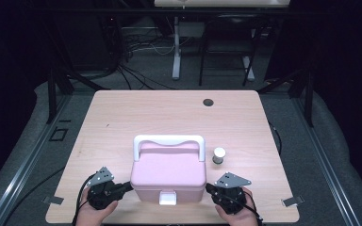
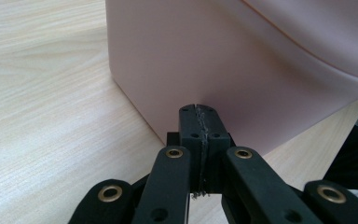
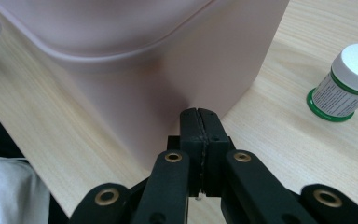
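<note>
The left gripper [image 1: 126,187] has its jaws fully closed with nothing between them, and its closed tip rests at the lower left side wall of the pink box [image 1: 168,175]; the right gripper [image 1: 210,188] is closed and empty in the same way, with its tip at the lower right side wall. In both gripper views the tips seem to touch the plastic, but I cannot tell if they really press on it. My judgement is that the step in hand is to steady or to shift the box between the two closed tips, because no jaw is placed to grasp anything. The next move would call for equal pressure from both sides, low on the walls, so that the box slides and does not turn or tip; to open it, one gripper would have to go to the white latch [image 1: 167,198] at the front. The surface [image 1: 122,117] is pale wood grain, flat and matte, with a small dark round hole [image 1: 208,102] near its far edge. The box stands near the front edge of the surface, in the middle; it is smooth matte plastic with rounded corners, a slightly domed lid and a white handle [image 1: 168,141] lying toward the back. A small bottle [image 3: 347,84] stands upright just beside the box on its right, apart from it, cylindrical, with a white cap, a printed label and a green band at the base.
</note>
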Demonstrator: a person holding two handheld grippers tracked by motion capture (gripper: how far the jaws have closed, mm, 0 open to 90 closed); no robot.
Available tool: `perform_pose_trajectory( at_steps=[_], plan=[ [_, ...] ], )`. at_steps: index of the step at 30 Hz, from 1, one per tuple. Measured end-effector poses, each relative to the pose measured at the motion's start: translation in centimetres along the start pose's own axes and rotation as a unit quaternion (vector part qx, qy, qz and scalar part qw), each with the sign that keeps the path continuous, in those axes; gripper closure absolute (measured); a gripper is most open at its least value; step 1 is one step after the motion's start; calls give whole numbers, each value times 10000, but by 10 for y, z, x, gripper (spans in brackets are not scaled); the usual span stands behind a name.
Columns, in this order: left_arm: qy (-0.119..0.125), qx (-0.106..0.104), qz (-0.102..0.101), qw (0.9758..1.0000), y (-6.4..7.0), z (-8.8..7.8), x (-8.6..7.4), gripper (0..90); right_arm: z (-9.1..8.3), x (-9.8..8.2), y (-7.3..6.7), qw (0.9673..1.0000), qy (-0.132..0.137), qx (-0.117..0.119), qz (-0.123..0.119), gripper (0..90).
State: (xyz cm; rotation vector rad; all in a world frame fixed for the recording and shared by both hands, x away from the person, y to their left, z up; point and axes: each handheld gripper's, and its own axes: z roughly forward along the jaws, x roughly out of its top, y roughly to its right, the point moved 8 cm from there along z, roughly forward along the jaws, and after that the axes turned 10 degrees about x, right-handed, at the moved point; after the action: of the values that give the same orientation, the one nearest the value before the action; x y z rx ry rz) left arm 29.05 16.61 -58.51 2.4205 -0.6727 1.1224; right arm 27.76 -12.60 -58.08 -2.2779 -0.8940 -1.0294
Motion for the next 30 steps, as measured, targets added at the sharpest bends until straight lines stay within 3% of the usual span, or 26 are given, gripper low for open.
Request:
perform_pose_trajectory(
  at_steps=[16, 20, 24, 30],
  plan=[
    [-104, -120, 67, 9999, 9, -6, -8, 900, -10, -10, -9, 10000, -25, 61, 10, 898],
    [-152, -175, 41, 9997, 8, -5, -9, 898, -10, -10, -6, 9998, -8, 141, 110, 864],
    [-176, -182, -5, 9997, 5, -5, -9, 833, -10, -9, -3, 9998, 63, 115, 135, 801],
    [-129, -156, 34, 9998, 2, -6, -7, 776, -9, -9, 1, 9998, 79, 132, 117, 786]
  ],
)
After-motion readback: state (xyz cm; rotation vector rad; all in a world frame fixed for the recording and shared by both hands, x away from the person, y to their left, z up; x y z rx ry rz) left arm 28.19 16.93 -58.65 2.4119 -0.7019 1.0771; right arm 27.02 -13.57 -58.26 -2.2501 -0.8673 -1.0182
